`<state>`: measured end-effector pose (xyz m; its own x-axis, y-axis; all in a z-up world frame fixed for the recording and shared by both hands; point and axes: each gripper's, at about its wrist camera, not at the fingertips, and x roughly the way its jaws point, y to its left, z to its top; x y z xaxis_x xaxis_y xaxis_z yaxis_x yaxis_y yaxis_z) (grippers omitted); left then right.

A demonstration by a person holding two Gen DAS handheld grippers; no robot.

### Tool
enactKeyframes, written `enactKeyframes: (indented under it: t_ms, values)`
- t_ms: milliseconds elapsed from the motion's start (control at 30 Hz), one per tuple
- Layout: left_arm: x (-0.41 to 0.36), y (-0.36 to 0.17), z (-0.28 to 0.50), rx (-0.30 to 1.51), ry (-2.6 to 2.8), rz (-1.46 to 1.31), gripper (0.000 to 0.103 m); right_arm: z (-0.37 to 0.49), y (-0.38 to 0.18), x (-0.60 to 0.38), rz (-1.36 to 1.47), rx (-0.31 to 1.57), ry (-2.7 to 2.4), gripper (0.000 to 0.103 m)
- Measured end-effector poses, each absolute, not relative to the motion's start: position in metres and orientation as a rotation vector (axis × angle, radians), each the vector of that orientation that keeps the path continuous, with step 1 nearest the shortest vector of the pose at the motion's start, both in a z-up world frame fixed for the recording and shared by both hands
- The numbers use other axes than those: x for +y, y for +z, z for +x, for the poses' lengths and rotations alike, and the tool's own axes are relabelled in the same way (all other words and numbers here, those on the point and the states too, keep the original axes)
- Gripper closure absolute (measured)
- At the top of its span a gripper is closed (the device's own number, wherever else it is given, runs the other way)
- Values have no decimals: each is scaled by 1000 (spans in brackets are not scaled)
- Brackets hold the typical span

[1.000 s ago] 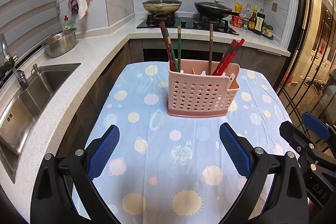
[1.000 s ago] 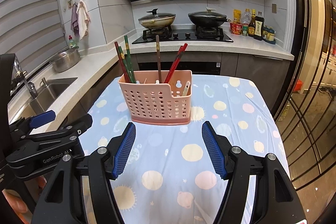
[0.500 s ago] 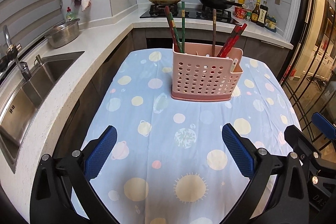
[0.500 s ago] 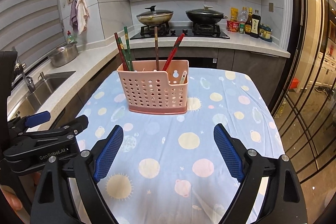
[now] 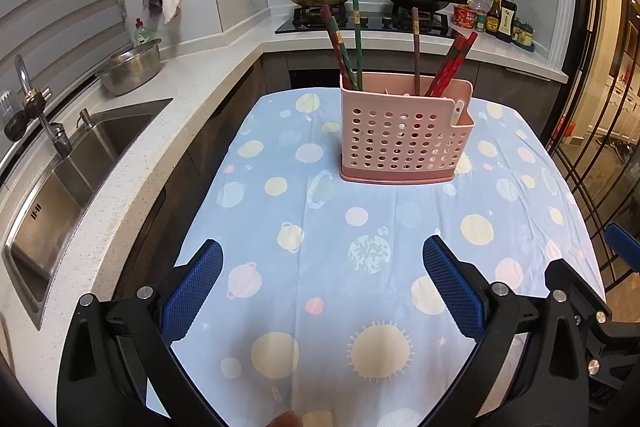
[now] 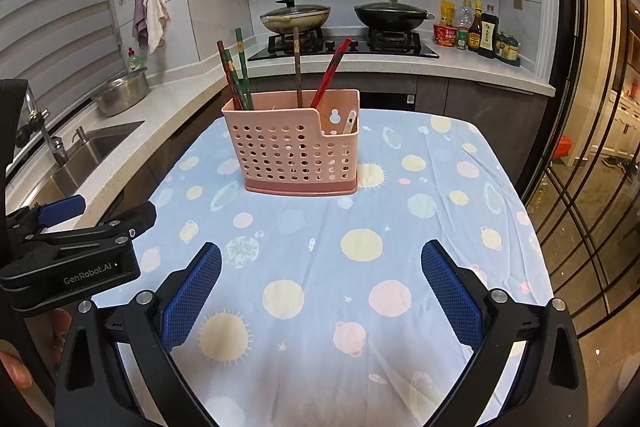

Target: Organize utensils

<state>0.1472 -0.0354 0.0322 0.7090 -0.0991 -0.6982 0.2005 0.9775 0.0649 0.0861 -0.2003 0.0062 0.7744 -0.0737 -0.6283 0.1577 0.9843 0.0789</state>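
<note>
We see the pink holder [image 6: 296, 143] standing centre frame on the tablecloth [image 6: 360, 267], chopsticks [image 6: 330, 73] upright inside. Our right gripper [image 6: 320, 291] has just spread wide, empty; the left gripper [image 5: 320, 291] is spread too. Best approach slowly and pinch a single stick.

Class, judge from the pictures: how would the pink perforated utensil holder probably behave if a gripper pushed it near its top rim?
The utensil holder looks like thin, hole-riddled plastic, so probably light. It stands tall on a narrow base, with chopsticks rising above it, so it may tip. On the tablecloth it might drag the fabric.
</note>
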Motion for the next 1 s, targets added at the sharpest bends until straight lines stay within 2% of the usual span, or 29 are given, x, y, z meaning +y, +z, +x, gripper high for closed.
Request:
enactKeyframes:
  t_ms: [1000]
  values:
    - [-39,33,138,749,-169,164,7,84,7,-198,110,662,-154,6]
